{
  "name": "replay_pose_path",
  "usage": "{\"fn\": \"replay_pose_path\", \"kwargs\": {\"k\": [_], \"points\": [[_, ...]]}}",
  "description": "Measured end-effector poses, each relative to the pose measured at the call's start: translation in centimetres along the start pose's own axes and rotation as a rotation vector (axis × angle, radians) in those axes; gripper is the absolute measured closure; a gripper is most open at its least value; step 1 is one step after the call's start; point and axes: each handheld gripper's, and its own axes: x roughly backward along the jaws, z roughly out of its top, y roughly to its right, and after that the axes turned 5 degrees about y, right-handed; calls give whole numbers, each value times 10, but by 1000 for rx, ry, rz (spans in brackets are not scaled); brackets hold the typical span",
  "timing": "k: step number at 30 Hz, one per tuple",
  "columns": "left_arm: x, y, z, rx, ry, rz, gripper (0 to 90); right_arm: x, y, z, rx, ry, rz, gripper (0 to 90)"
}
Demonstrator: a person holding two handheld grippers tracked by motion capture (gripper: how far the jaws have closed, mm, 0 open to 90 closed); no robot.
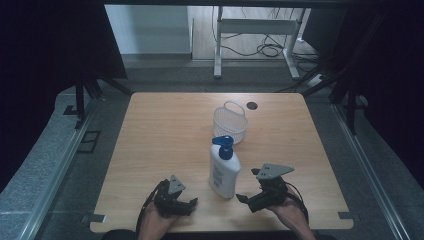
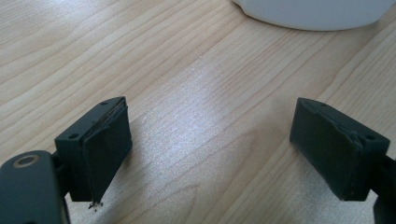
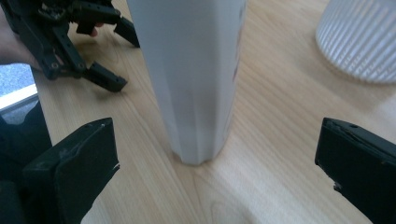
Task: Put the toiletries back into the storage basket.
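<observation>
Sitting at the lower left of the high view: left hand-held gripper [image 1: 192, 202], held in a hand [image 1: 152, 225], jaws spread wide apart with nothing between them, pointing right toward the bottle. Resting low over the wooden worktop [image 1: 165, 130]. In the left gripper view, showing bare wood between the two black jaws [image 2: 210, 140], and the white rounded bottom of the bottle [image 2: 313, 14] peeking in at the top right edge, well apart from the jaws.

Standing upright in the lower middle of the high view: a white pump bottle [image 1: 223, 172] with a blue pump top [image 1: 223, 145], between the two grippers and touching neither. Just behind it, up the frame: a small white basket [image 1: 230, 122] with a handle, near the bottle.

Sitting at the lower right of the high view: right hand-held gripper [image 1: 241, 198], held in a hand [image 1: 295, 215], jaws also open wide, pointing left at the bottle. In the right gripper view, showing the bottle [image 3: 196, 79] standing in the middle, between the two spread jaws [image 3: 215, 163] but farther off and not touched. Showing the ribbed basket [image 3: 359, 42] at the upper right and the left hand-held gripper [image 3: 70, 42] at the upper left.
</observation>
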Motion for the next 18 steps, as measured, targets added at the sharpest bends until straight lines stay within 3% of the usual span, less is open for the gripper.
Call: {"fn": "replay_pose_path", "kwargs": {"k": [8,18], "points": [[0,0,0,-3,-2,0,120,-6,-4,19,19,6,-1,0],[0,0,0,-3,-2,0,120,-17,-10,36,4,9,3,30]]}}
